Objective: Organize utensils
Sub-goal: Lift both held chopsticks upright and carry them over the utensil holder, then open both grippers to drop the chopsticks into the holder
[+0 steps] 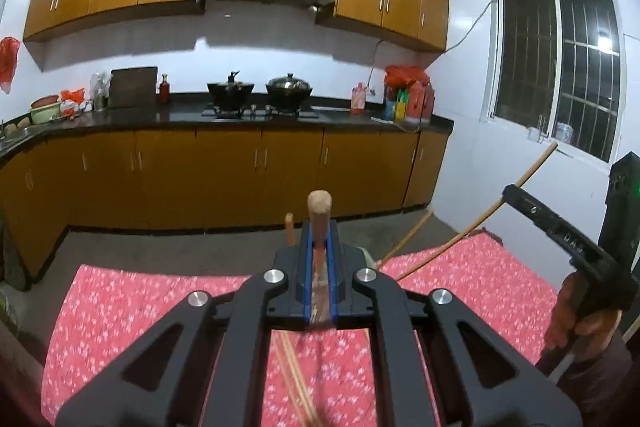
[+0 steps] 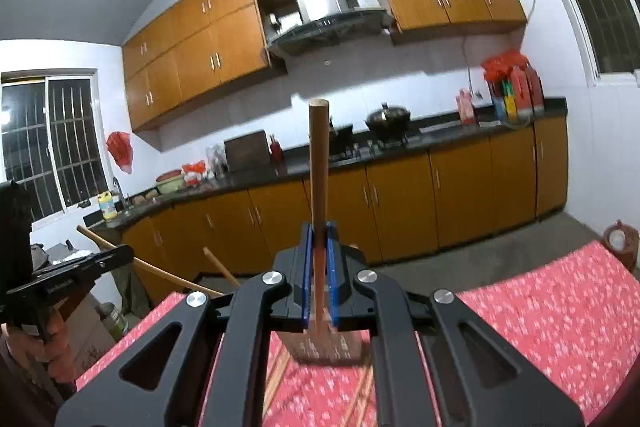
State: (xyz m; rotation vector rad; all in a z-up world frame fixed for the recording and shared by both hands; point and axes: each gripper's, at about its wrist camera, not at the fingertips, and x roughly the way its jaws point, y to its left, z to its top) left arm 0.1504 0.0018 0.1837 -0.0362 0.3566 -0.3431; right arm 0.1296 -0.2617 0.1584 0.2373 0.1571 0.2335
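Mid-task. Left claw (image 1: 319, 267) is clamped on a wooden-handled utensil (image 1: 319, 215), right claw (image 2: 319, 267) on a wooden spatula (image 2: 319, 163); both held above the red cloth table (image 1: 132, 307). Chopsticks (image 1: 298, 379) lie loose on the cloth below the claws. No holder in view, so sorting isn't done.

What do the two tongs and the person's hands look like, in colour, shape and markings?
Both the left tongs and the right tongs are matte black, with blue finger pads, triangular cut-outs in the linkage arms and round silver bolts. The right hand is bare below a dark sleeve. A green light glows on the right unit.
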